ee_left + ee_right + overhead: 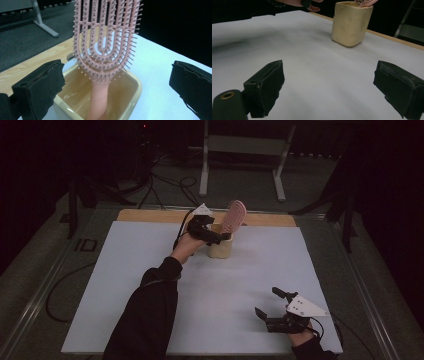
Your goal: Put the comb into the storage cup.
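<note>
A pink vented hairbrush [233,216] stands handle-down in a cream square holder [220,247] near the far middle of the white table. In the left gripper view the hairbrush [106,45] rises out of the holder [130,96], bristles facing the camera. My left gripper [216,234] hovers at the holder's rim and is open, its jaws set wide on either side of the brush and not touching it. My right gripper [266,303] rests low near the front right of the table, open with nothing between its jaws. The holder [350,23] stands far ahead of it.
The white sheet [150,285] covers most of a wooden tabletop [150,215] whose far edge shows bare. A metal stand [242,150] and loose cables [165,187] lie on the floor beyond. A dark sleeve [145,315] crosses the table's front left.
</note>
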Demonstrator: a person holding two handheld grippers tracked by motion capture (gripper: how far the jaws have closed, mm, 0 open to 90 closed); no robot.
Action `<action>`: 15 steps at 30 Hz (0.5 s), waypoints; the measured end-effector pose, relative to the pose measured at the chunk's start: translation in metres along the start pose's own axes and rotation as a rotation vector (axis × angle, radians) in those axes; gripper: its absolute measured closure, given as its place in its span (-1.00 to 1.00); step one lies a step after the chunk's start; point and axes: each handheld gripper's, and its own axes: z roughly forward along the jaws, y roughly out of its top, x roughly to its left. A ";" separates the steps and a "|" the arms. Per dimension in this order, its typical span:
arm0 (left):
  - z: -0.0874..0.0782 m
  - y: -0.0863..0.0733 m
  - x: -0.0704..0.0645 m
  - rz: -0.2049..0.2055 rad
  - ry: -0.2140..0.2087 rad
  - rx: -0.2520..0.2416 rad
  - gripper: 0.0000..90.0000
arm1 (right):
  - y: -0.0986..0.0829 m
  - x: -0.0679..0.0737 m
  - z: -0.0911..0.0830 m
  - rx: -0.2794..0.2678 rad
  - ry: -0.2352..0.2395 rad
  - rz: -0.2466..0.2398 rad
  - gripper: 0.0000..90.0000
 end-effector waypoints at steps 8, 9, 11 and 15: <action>-0.014 0.000 0.000 0.008 -0.025 0.006 -1.00 | 0.000 0.000 0.001 0.006 -0.004 0.002 -0.79; -0.016 0.000 0.000 0.009 -0.028 0.009 -1.00 | 0.000 0.000 0.001 0.009 -0.002 0.002 -0.79; -0.020 -0.001 0.000 0.012 -0.032 0.011 -1.00 | 0.000 0.000 0.001 0.009 -0.003 0.002 -0.79; -0.029 -0.003 -0.001 0.022 -0.033 0.024 -1.00 | 0.000 0.000 0.001 0.008 -0.005 -0.003 -0.79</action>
